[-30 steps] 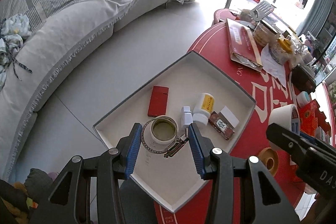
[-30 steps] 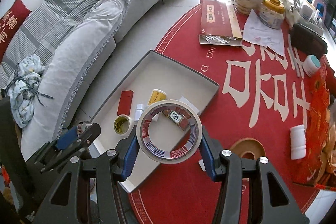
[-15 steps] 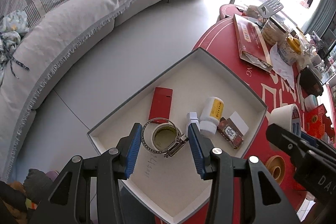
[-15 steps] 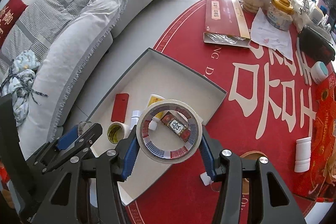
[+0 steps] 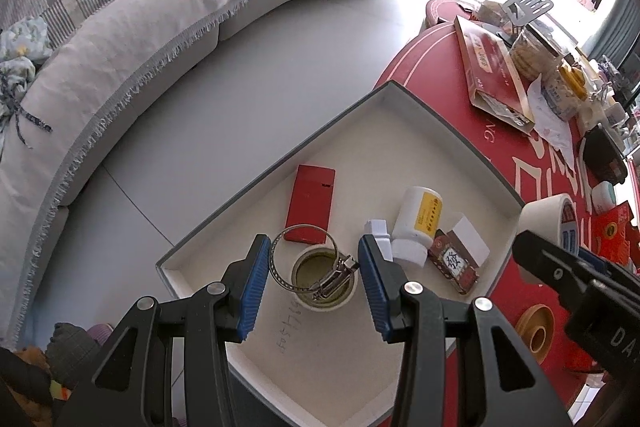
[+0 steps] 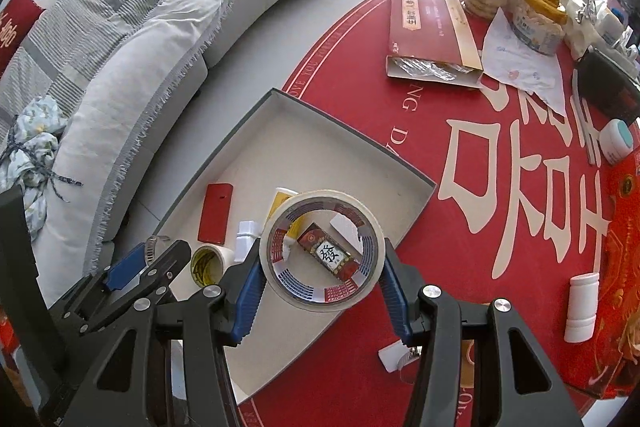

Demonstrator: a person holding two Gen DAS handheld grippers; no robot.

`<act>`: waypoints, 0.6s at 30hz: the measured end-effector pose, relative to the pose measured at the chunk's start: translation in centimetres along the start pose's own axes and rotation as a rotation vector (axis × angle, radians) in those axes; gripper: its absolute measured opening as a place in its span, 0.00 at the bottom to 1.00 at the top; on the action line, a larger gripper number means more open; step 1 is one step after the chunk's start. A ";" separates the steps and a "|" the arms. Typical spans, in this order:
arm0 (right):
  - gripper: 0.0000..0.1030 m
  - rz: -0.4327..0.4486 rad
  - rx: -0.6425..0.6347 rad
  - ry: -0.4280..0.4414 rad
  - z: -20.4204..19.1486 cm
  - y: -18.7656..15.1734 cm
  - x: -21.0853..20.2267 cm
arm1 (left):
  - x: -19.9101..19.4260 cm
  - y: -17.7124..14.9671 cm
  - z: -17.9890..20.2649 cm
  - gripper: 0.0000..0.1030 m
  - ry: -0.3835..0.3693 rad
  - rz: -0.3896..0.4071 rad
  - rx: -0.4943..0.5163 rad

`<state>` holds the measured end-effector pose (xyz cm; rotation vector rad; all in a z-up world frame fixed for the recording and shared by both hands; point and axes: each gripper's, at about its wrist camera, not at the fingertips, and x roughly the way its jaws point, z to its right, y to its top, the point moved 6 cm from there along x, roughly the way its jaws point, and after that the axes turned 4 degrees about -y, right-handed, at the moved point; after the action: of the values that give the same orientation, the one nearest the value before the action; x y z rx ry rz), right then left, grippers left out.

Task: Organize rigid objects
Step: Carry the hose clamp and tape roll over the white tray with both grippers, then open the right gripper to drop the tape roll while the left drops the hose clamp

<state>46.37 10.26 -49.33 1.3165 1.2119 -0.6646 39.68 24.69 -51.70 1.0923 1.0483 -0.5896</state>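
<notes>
Left claw (image 5: 310, 269) pinching metal hose clamp (image 5: 306, 261) across its band, hanging above small tape roll (image 5: 324, 281) in tray (image 5: 460, 147). Clamp: light, stiff, slick steel, springy ring; screw housing looks surest hold. Right claw (image 6: 322, 269) pinching big masking tape roll (image 6: 322, 251) by outer faces, over tray's near part. Roll: light, rigid enough, papery, grippy. Farther in tray: red flat case (image 5: 312, 203), white pill bottle (image 5: 416, 221), mahjong-print box (image 5: 454, 263). Beyond, white bottle (image 6: 582, 307) loose on red desk (image 6: 460, 247).
</notes>
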 end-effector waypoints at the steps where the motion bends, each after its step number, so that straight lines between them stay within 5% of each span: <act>1: 0.53 -0.001 0.001 -0.001 0.0 0.1 0.2 | 0.1 0.1 0.0 0.47 0.002 -0.001 0.001; 18: 0.53 -0.025 0.040 -0.009 1.3 1.6 3.3 | 2.6 2.0 1.2 0.47 0.006 -0.026 0.029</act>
<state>49.15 10.24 -52.07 1.3323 1.2149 -0.7153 42.86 24.61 -53.14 1.1083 1.0630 -0.6244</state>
